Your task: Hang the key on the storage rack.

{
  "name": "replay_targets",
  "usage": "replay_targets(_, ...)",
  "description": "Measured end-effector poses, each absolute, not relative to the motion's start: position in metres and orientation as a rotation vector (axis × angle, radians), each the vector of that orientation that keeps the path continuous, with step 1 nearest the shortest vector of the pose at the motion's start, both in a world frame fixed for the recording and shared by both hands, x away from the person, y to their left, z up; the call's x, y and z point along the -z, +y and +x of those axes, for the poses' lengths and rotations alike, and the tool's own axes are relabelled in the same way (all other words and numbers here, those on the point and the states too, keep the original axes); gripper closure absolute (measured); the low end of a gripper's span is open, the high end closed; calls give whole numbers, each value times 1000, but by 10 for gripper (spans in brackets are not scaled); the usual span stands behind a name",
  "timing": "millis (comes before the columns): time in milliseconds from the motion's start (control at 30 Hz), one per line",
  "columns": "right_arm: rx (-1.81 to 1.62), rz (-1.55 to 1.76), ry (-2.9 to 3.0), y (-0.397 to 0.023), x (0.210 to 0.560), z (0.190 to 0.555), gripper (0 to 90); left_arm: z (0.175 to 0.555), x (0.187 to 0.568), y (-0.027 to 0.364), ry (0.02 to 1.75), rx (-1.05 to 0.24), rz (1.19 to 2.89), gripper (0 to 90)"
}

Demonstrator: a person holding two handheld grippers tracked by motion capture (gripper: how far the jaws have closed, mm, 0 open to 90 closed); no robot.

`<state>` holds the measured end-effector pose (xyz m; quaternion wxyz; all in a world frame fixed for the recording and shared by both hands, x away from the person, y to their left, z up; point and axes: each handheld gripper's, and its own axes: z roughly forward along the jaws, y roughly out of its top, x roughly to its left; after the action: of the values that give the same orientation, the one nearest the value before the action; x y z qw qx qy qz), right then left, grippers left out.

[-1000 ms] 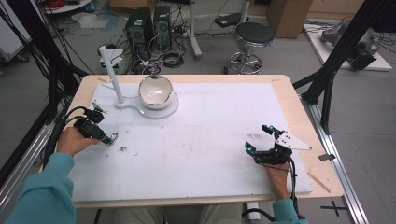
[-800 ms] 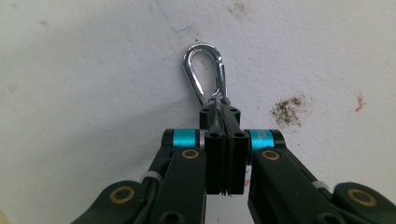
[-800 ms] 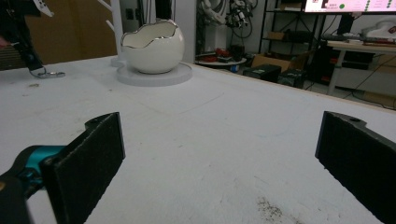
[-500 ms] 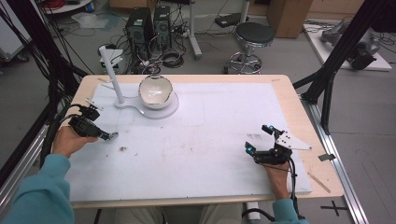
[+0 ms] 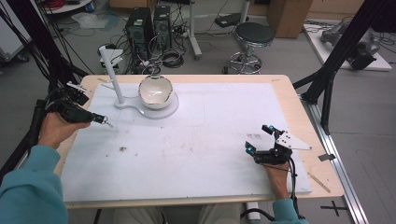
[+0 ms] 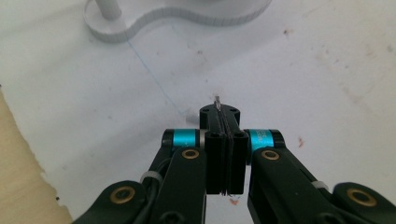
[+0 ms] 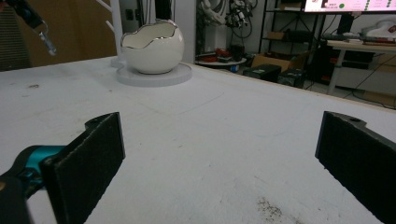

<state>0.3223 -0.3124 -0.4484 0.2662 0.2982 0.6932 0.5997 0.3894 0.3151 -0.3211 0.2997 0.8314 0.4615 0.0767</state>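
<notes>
My left gripper (image 5: pixel 103 122) is up off the white mat (image 5: pixel 196 140) near the table's left edge, jaws pinched tight on a tiny metal thing (image 6: pixel 217 101); in the left gripper view only a thin silvery tip pokes out past the pads, so I honestly can't tell what it is; too small. From the high view the tip hangs just inside the mat's left edge, with the bare wood strip of the table (image 5: pixel 299 112) right beside my hand.

Toward the far left corner sits the white stand (image 5: pixel 140 106), its flat base carrying the eggshell-shaped bowl (image 5: pixel 156 92) and an upright post (image 5: pixel 112 70) with pegs; the base's curved rim is close ahead of my left jaws in the left gripper view, so that side is the tight bit.

My right gripper (image 5: pixel 262 138) rests low by the table's near right corner, jaws spread wide with nothing between the pads; in the right gripper view it's just bare mat between them, and the bowl stands well off across the mat.

The whole middle of the mat is open, only some dark specks and smudges (image 5: pixel 123 149) toward the near left; loads of room between the two grippers; the far right side of the mat is free all the way to its edge.
</notes>
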Motion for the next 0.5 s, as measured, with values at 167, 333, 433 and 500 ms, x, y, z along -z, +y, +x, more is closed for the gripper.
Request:
replay_targets(167, -1619, 805, 1870, -312, 448, 322, 6, 393, 297, 315, 1158, -231, 2177, 889)
replay_targets(333, -1619, 809, 1869, -312, 448, 322, 6, 400, 277, 315, 1115, -273, 2178, 889)
replay_targets(433, -1618, 806, 1869, -312, 448, 322, 6, 406, 268, 315, 1088, -289, 2172, 889)
replay_targets(500, -1617, 806, 1869, -312, 448, 322, 6, 411, 262, 315, 1063, -299, 2172, 889)
